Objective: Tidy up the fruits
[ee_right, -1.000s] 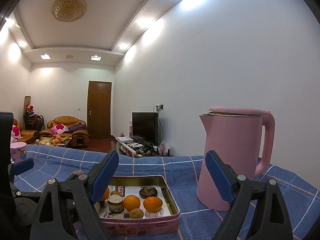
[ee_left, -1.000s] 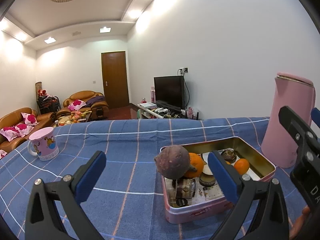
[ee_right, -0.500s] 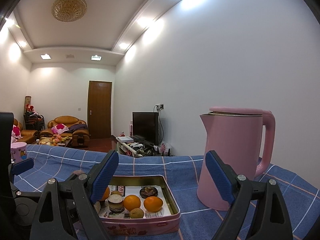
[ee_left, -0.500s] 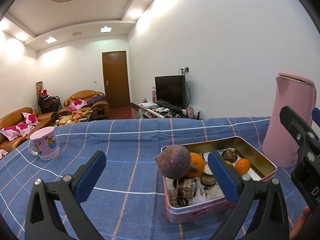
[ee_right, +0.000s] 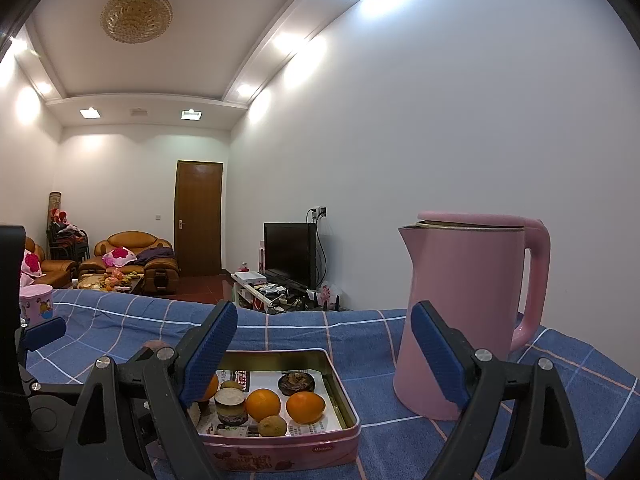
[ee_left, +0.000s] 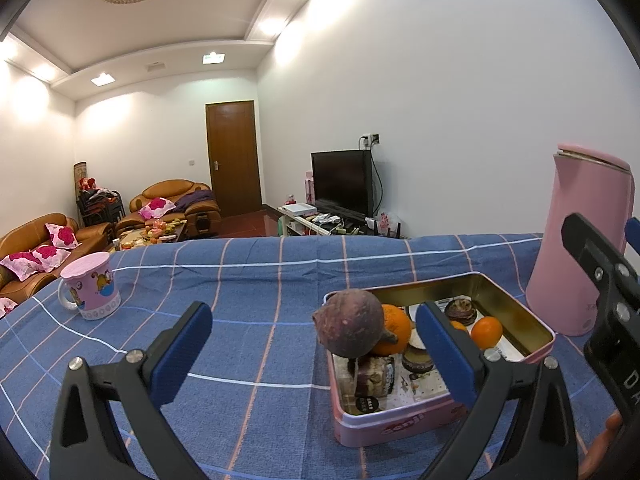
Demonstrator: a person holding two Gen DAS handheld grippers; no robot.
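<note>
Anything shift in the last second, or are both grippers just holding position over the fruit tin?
Nothing visibly changed. The left gripper and right gripper both stay open and empty, holding the same pose. The purple fruit still sits on top of the pile at the near corner of the pink tin, the oranges lie as before, and the pink kettle and mug have not moved.
</note>
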